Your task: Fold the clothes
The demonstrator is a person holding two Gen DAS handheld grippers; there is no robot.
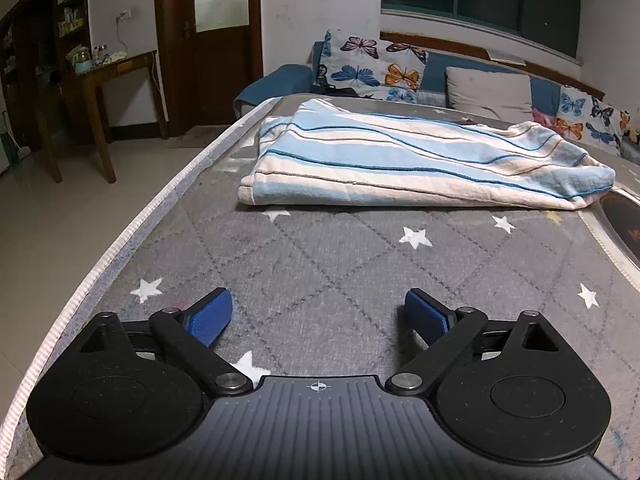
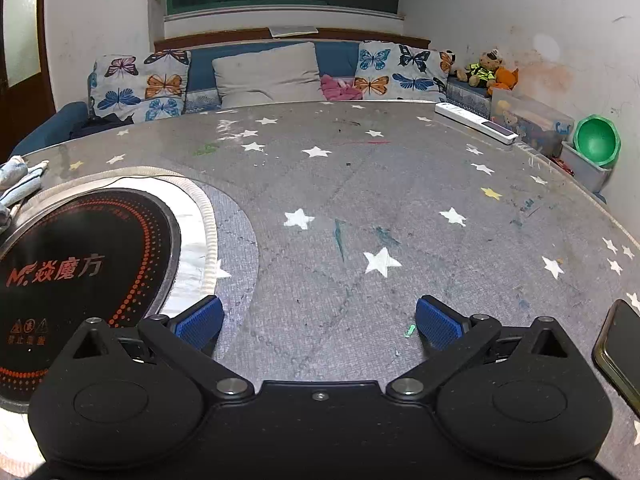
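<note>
Blue-and-white striped cloth (image 1: 420,160) lies folded on the grey star-patterned table cover (image 1: 340,260), ahead of the left gripper (image 1: 319,312); right gripper (image 2: 320,320) too spreads wide, both empty.

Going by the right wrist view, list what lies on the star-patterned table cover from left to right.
Striped garment's edge → round black cooktop plate → right gripper, jaws open over bare cover → white remote-like bar toward the far edge → dark phone at the right edge.
</note>
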